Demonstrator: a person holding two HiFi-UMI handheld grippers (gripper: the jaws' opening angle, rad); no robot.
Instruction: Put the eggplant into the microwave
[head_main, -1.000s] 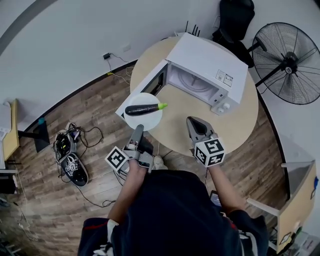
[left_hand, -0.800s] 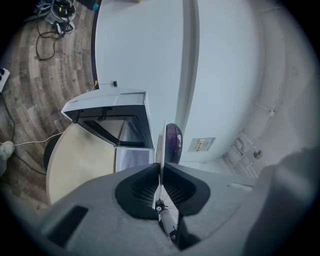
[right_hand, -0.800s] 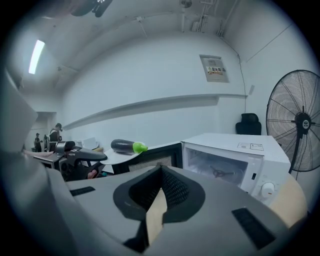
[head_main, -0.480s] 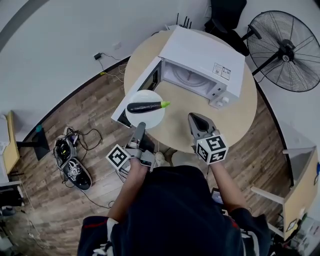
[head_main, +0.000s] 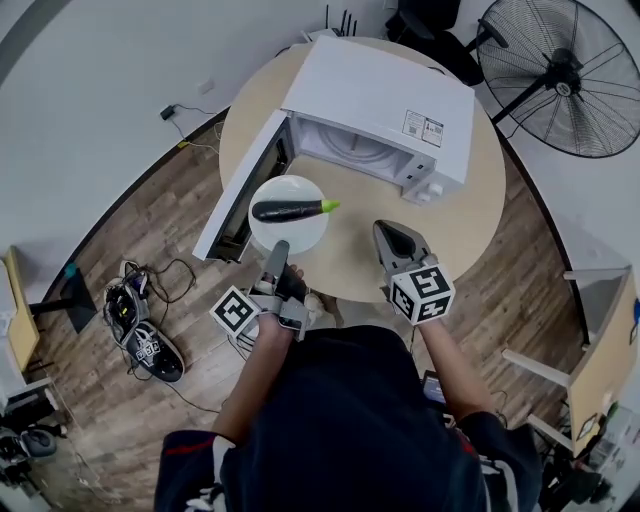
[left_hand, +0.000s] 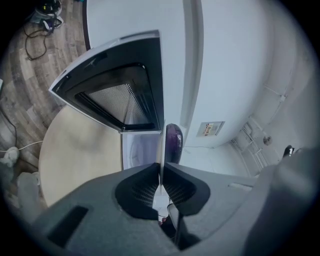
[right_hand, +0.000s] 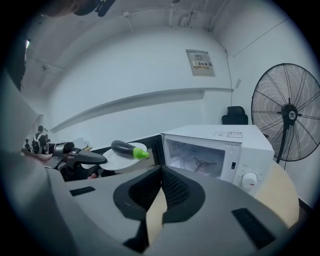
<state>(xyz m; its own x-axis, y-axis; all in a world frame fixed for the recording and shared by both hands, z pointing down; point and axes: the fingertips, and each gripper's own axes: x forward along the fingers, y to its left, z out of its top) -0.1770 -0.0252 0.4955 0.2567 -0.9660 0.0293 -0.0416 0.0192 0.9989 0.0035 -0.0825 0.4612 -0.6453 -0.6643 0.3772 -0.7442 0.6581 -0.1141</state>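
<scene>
A dark purple eggplant (head_main: 290, 210) with a green stem end lies on a white plate (head_main: 300, 235). My left gripper (head_main: 280, 248) is shut on the plate's near rim and holds it level over the table, just in front of the open microwave (head_main: 385, 95). In the left gripper view the plate (left_hand: 161, 165) is edge-on between the pads, with the eggplant (left_hand: 173, 142) past them. My right gripper (head_main: 392, 232) is shut with nothing in it, over the table right of the plate. From the right gripper view the eggplant (right_hand: 127, 149), the plate (right_hand: 117, 161) and the microwave cavity (right_hand: 197, 160) are visible.
The microwave door (head_main: 238, 195) swings out to the left beside the plate. The round wooden table (head_main: 470, 230) carries the microwave. A standing fan (head_main: 565, 75) is at the far right. Cables and shoes (head_main: 140, 325) lie on the floor at left.
The plate with the eggplant has shifted from the door's outer corner to in front of the microwave opening. Both grippers have shifted slightly, and both stay shut.
</scene>
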